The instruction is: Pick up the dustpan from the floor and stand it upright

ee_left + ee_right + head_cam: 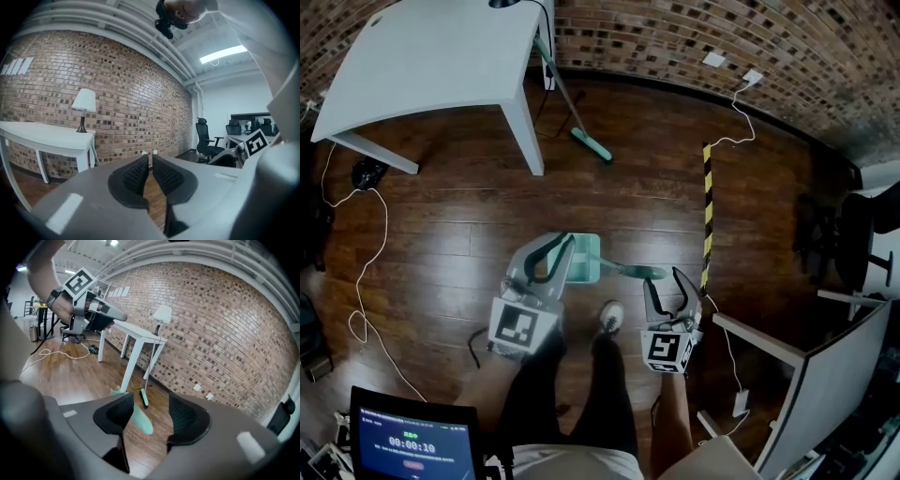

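Right gripper [151, 405] spread wide, handle [139, 420] loose between jaws, apparently so dustpan [584, 259] stands alone; left gripper [150, 165] closed, empty.

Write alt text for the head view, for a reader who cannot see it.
Seen from above, a person stands on a wooden floor holding two grippers near a teal dustpan: the left gripper shut, the right gripper open by its handle. Beyond are a white table and a broom by a brick wall.
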`<state>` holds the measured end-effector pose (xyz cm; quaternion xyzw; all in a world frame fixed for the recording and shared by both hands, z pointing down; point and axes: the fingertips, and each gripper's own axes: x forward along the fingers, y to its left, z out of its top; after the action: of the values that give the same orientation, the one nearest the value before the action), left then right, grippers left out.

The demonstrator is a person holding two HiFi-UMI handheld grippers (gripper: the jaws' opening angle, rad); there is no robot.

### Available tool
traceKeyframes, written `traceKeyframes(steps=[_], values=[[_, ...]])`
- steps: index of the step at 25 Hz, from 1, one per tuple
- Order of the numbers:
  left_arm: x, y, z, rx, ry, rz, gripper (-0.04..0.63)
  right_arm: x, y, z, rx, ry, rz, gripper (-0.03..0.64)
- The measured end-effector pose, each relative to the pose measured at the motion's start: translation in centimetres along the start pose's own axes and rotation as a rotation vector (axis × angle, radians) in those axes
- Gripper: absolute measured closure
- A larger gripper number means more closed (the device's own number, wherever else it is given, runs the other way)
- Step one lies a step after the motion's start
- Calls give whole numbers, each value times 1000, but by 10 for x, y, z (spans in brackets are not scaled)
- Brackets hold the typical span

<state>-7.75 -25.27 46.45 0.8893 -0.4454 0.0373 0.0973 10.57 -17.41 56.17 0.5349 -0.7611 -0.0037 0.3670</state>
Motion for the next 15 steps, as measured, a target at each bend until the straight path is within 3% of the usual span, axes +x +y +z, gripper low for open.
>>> traceKeyframes(steps=[7,11,15], values=[[-16,-4,58,52,-21,11,581,-45,-47,70,35,-113,-111,584],[-15,-14,97,104,-35,25,594,-67,-72,108,83,-171,-143,603],[-17,-28,129,105,-66,44,594,-83,-93,141,194,-232,-151,604]])
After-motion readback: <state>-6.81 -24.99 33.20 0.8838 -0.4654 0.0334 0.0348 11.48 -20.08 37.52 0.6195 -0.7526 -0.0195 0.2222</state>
